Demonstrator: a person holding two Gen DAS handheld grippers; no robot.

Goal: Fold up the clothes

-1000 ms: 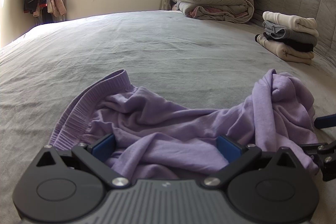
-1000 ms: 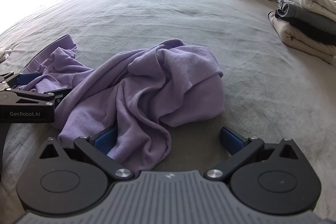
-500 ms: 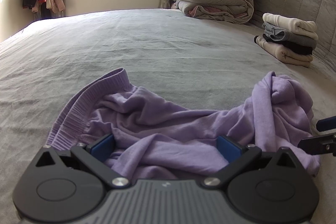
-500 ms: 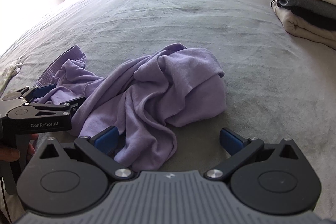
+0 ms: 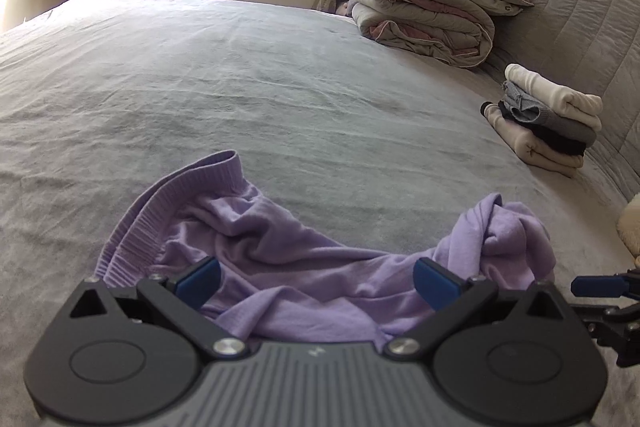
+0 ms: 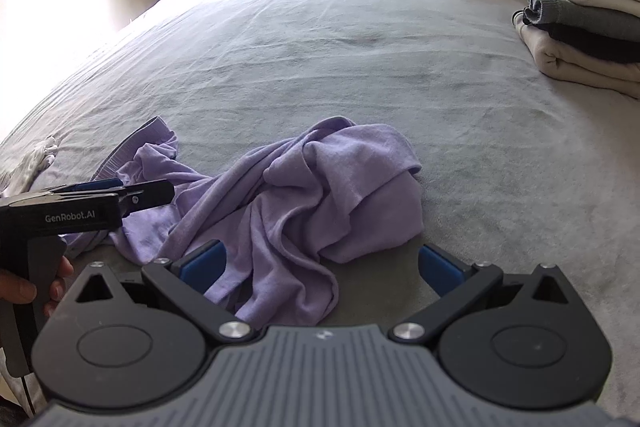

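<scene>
Two claws sit wide apart over one crumpled purple top (image 5: 304, 279) on the bed (image 5: 248, 83); the risk, as I judge it, is pinching several bunched layers at once, so a lift would drag a knot instead of spreading it. Going left to right, the left claw (image 5: 316, 279) gapes over the folds beside the ribbed hem, gripping nothing, and the right claw (image 6: 326, 265) gapes too, the cloth's loose end lying between its pads unpinched.
</scene>
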